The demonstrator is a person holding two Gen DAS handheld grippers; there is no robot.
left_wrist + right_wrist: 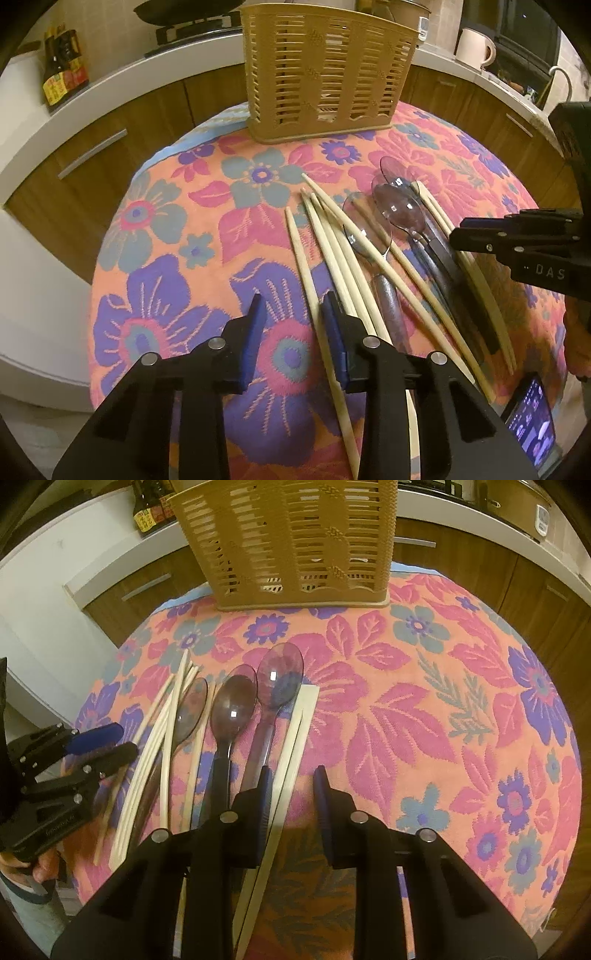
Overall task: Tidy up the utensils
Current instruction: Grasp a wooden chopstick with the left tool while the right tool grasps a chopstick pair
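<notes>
Two tongs hover over the flowered tabletop (424, 709); neither holds anything. My left tongs (293, 325) stand wide, their right finger just beside the leftmost of the loose chopsticks (332, 251), which fan out from 6 toward 12 o'clock in the left view. My right tongs (291, 790) are also parted, straddling the joined chopstick pair (295, 738) that runs up toward 12 o'clock. Three clear spoons (236, 709) lie bowl-up between the two chopstick groups, one partly under the loose sticks.

I judge the step in hand to be the first pick-up. To do it well, I should centre the pair between the right fingers, close on its thicker lower half, and lift straight so the neighbouring spoon handle is not dragged.

The slatted utensil basket (321, 70) stands upright at 12 o'clock, well apart from the utensils. Through its slats I see pale shapes near the bottom, too unclear to name; its compartments cannot be told from here.
</notes>
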